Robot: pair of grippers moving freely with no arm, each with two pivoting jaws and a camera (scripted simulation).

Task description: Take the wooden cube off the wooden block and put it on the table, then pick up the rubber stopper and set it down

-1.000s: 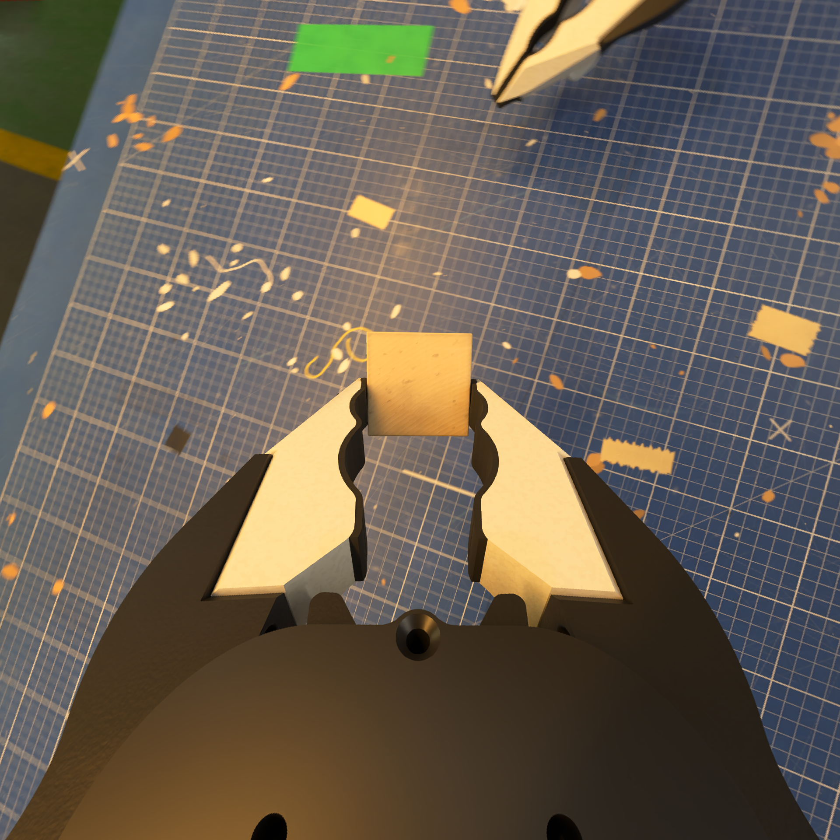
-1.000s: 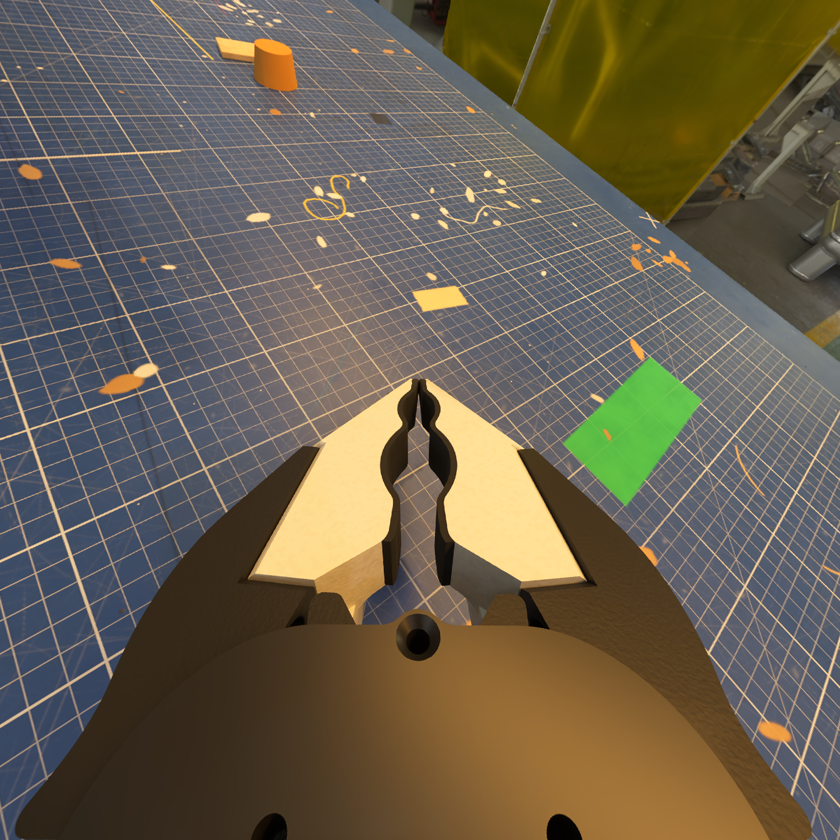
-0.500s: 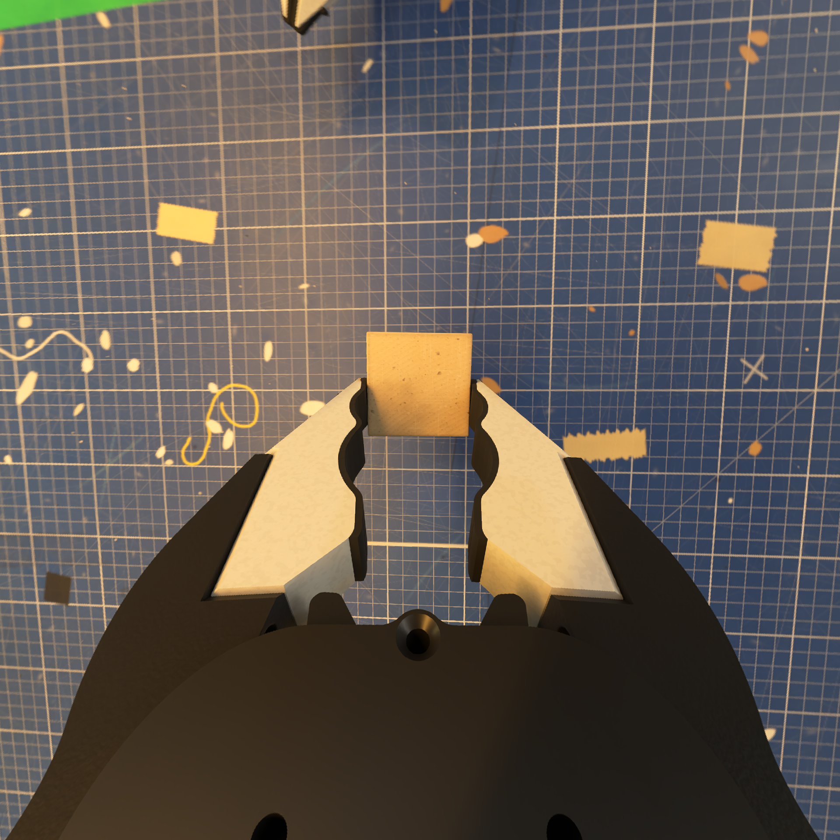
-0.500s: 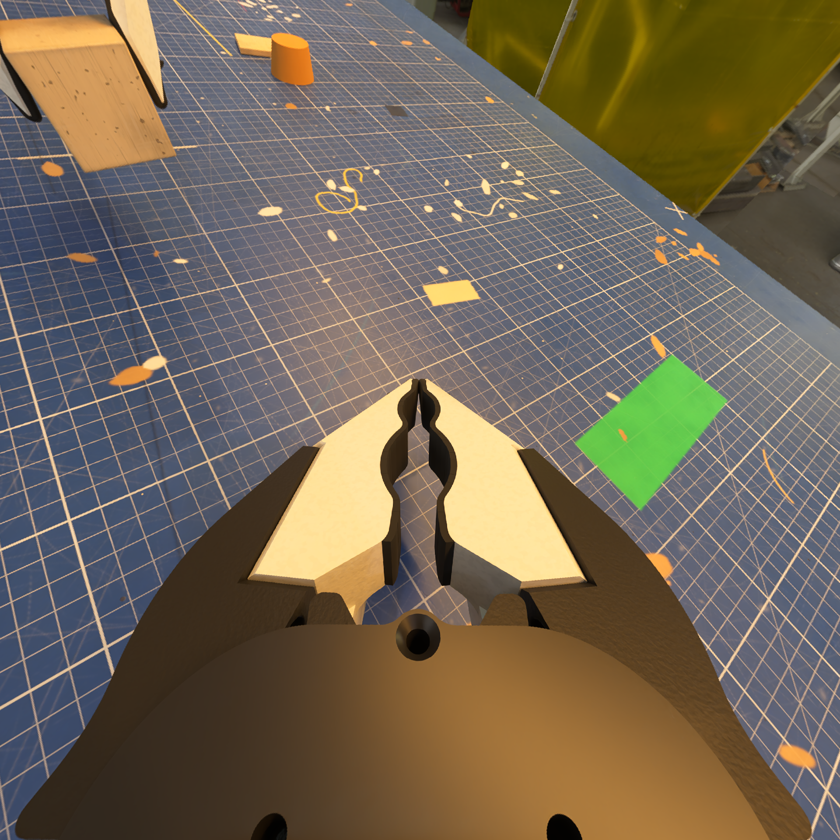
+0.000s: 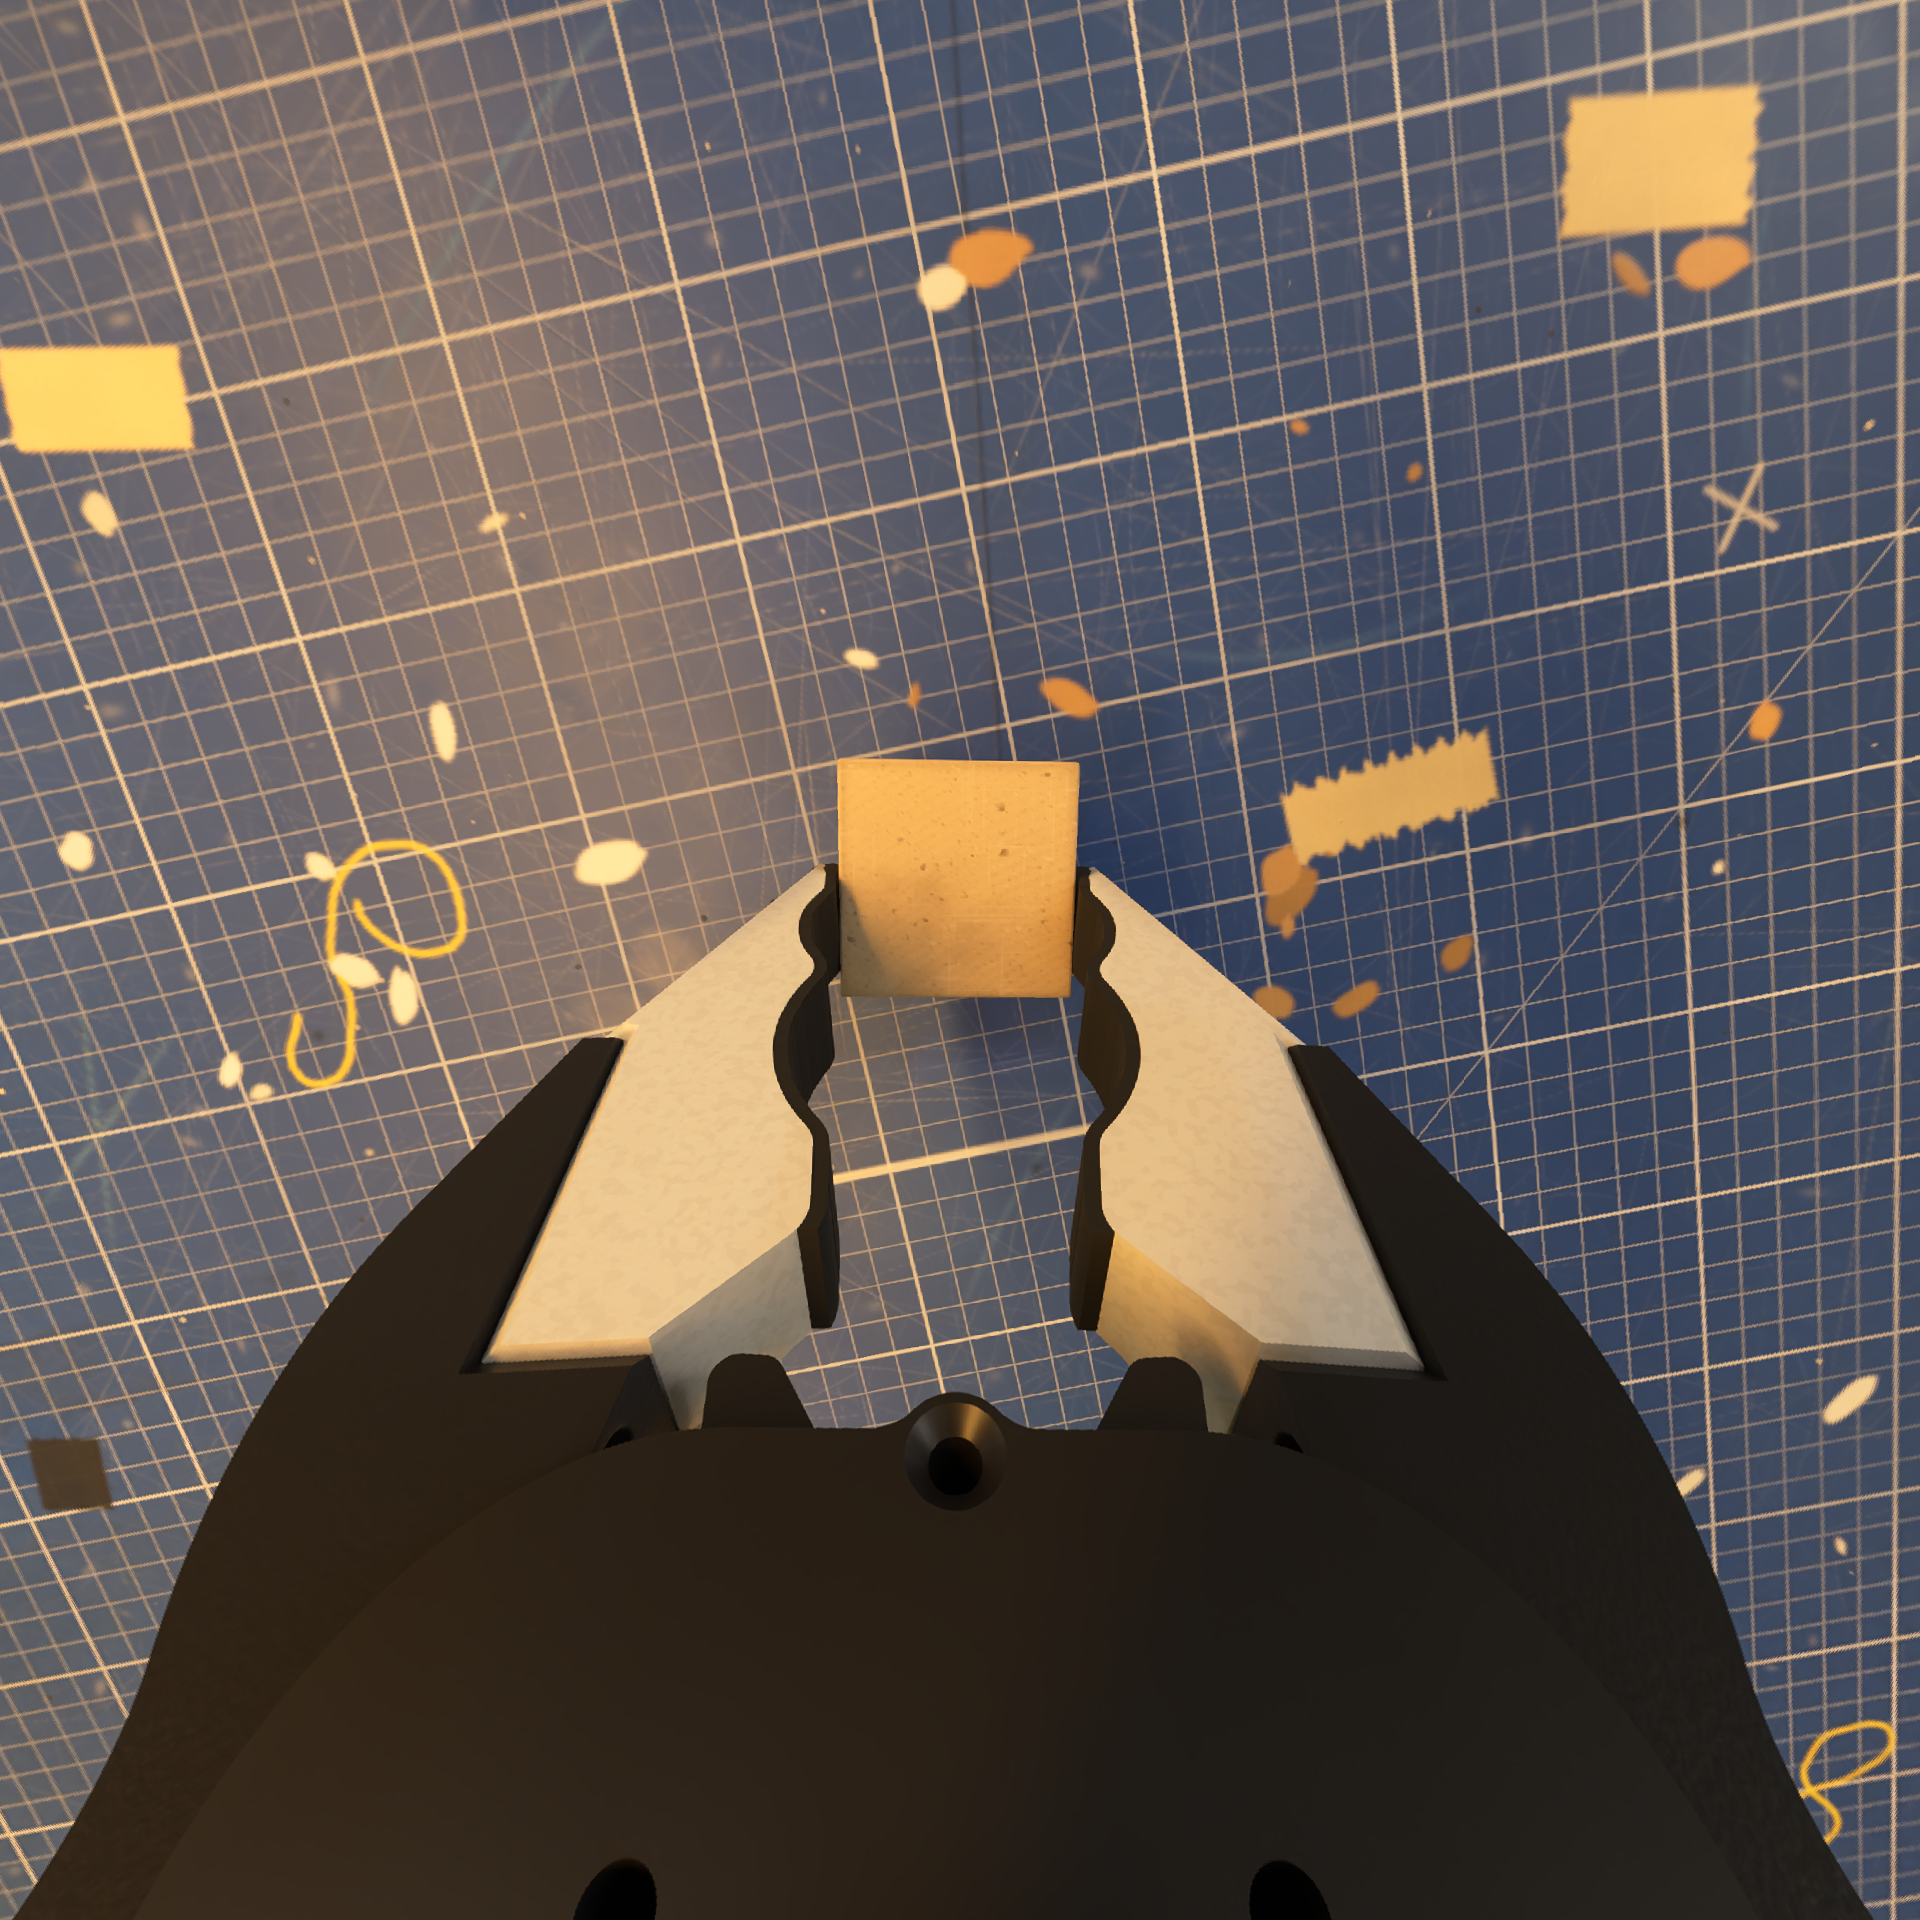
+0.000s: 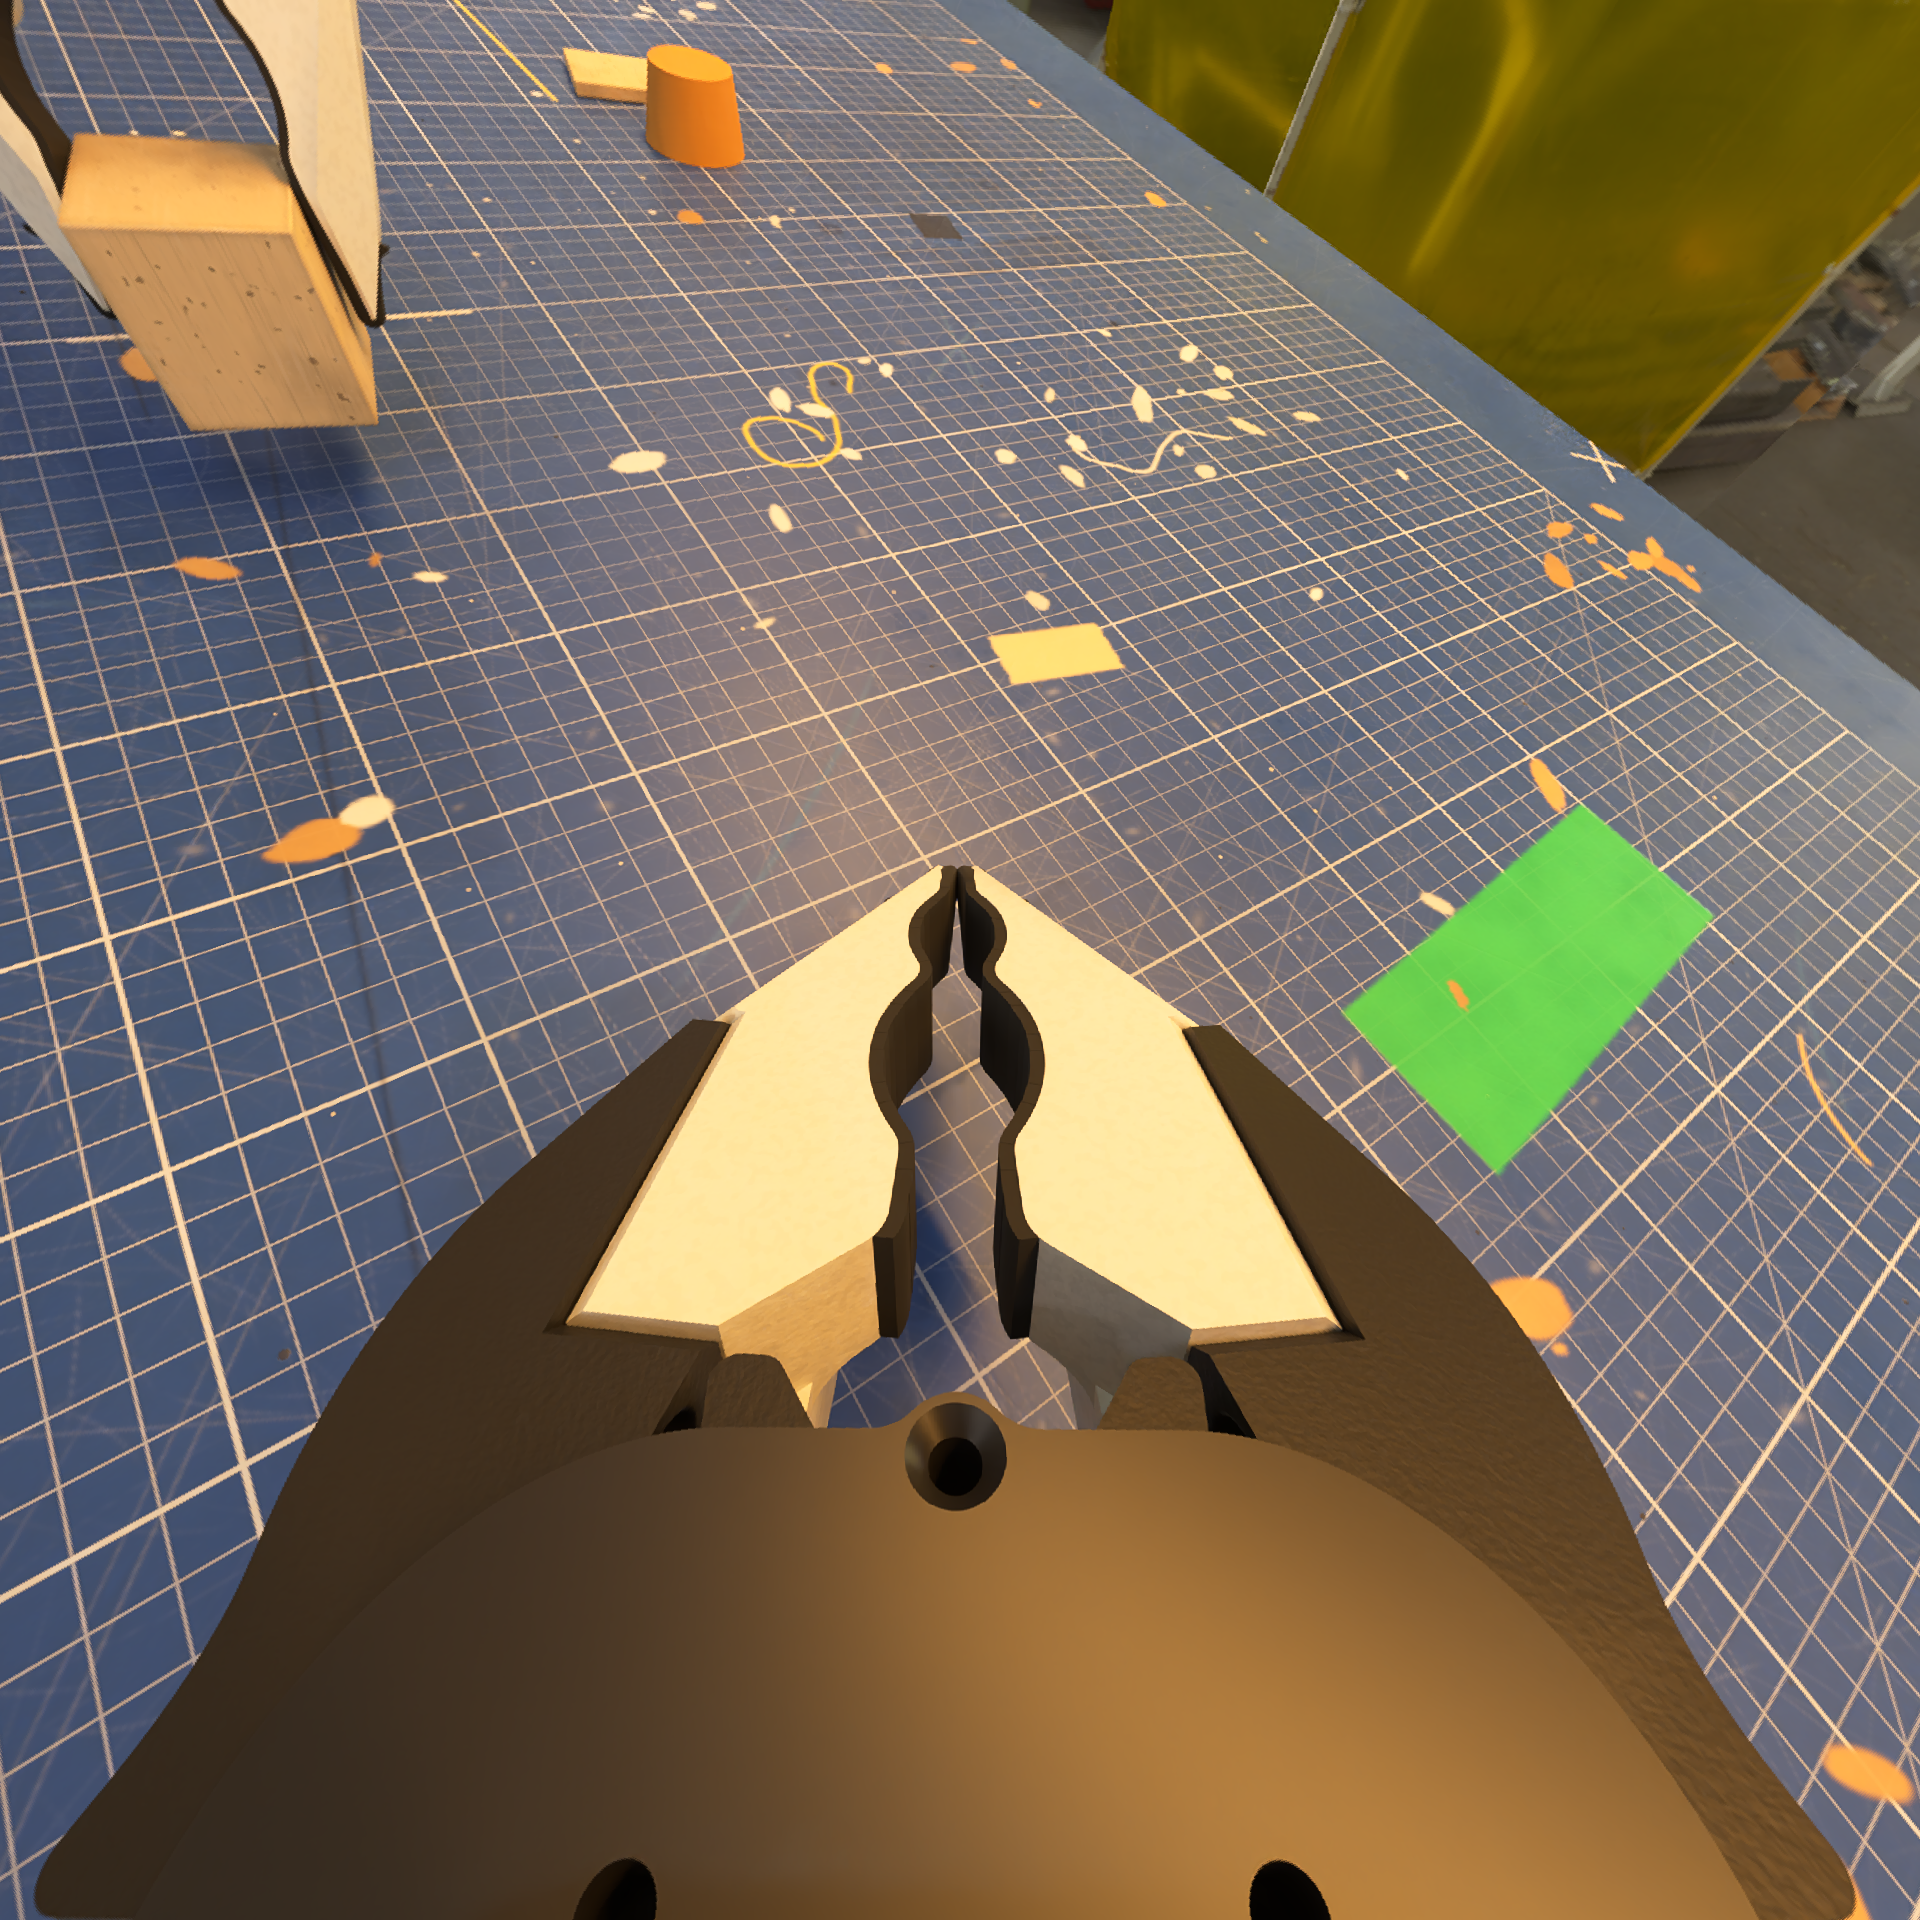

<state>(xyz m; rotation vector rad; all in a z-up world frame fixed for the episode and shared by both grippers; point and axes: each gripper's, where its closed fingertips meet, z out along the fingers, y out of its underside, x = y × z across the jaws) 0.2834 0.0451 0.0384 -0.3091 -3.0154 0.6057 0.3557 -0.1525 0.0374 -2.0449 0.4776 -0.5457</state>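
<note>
My left gripper [image 5: 956, 883] is shut on the pale wooden cube [image 5: 956, 878] and points down at the blue grid mat [image 5: 623, 416]. In the right wrist view the cube [image 6: 223, 281] hangs between the left gripper's white fingers [image 6: 322, 125] just above the mat [image 6: 623, 727] at the upper left, its shadow right under it. The orange rubber stopper [image 6: 694, 106] stands upright far ahead, next to a flat wooden block [image 6: 606, 75]. My right gripper [image 6: 956, 883] is shut and empty, low over the mat.
A green rectangle [image 6: 1527, 987] is marked on the mat at the right. Yellow translucent panels [image 6: 1558, 208] stand beyond the mat's right edge [image 6: 1455, 343]. Paint spots and tape patches [image 5: 1662, 161] lie flat on the mat.
The left gripper has come lower with the cube: the mat looks larger in its view, and in the right wrist view the cube has dropped nearer the mat. The right gripper barely moved.
</note>
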